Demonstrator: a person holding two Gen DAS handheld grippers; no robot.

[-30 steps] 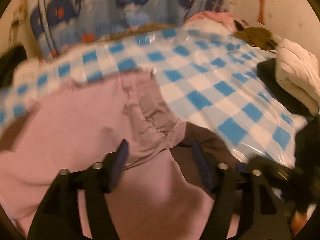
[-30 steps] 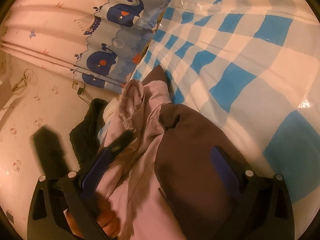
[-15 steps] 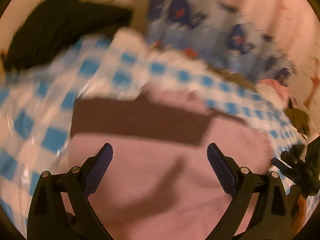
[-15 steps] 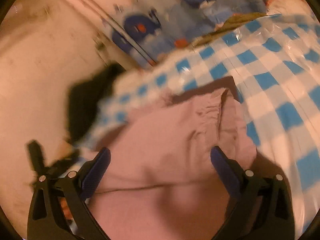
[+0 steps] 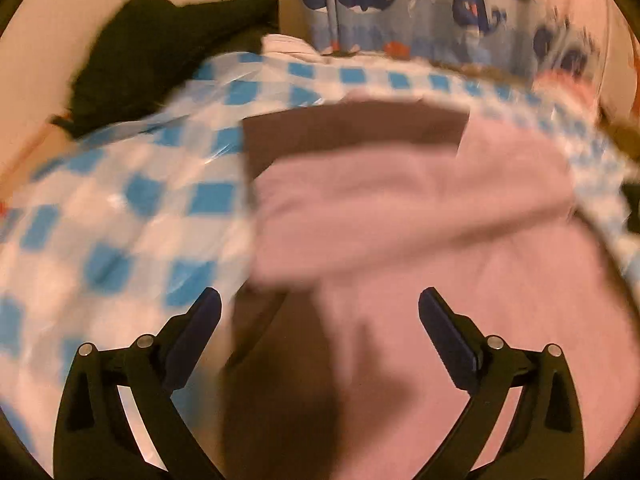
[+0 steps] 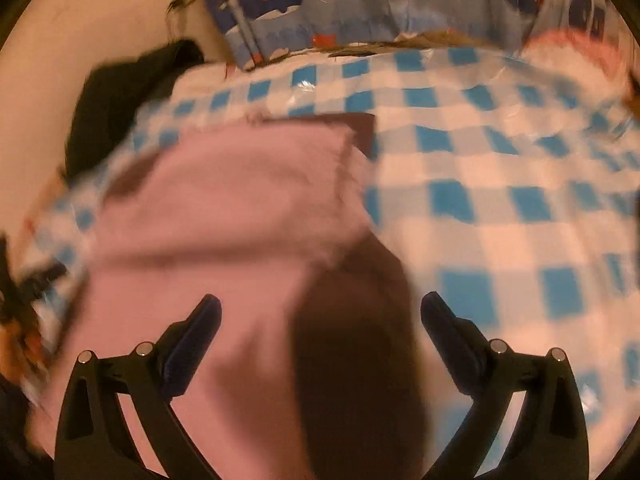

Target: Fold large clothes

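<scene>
The pink garment (image 5: 420,216) lies on the checked cover (image 5: 120,208) of the bed, partly folded — a pink layer doubled over the rest, with a brown panel (image 5: 352,128) showing along its far edge and another brown strip (image 6: 352,340) running toward the viewer. Both views are smeared with motion, so seams and edges are hard to read.

The left tongs (image 5: 320,320) hang above the cloth with jaws spread wide and nothing between them; the right tongs (image 6: 320,320) are likewise released and hold nothing.

The next fold, I'd judge, wants each pair of tongs to pinch a near corner through both layers, lift evenly and lay the edge square on the far one, so the brown panel doesn't skew out.

A second ago both tongs were closed in on the fabric and the garment was bunched; half a second ago they were already spread. Since then the left view has swung right — the dark clothes (image 5: 160,40) by the wall and the whale curtain (image 5: 400,12) sit differently in it.
</scene>
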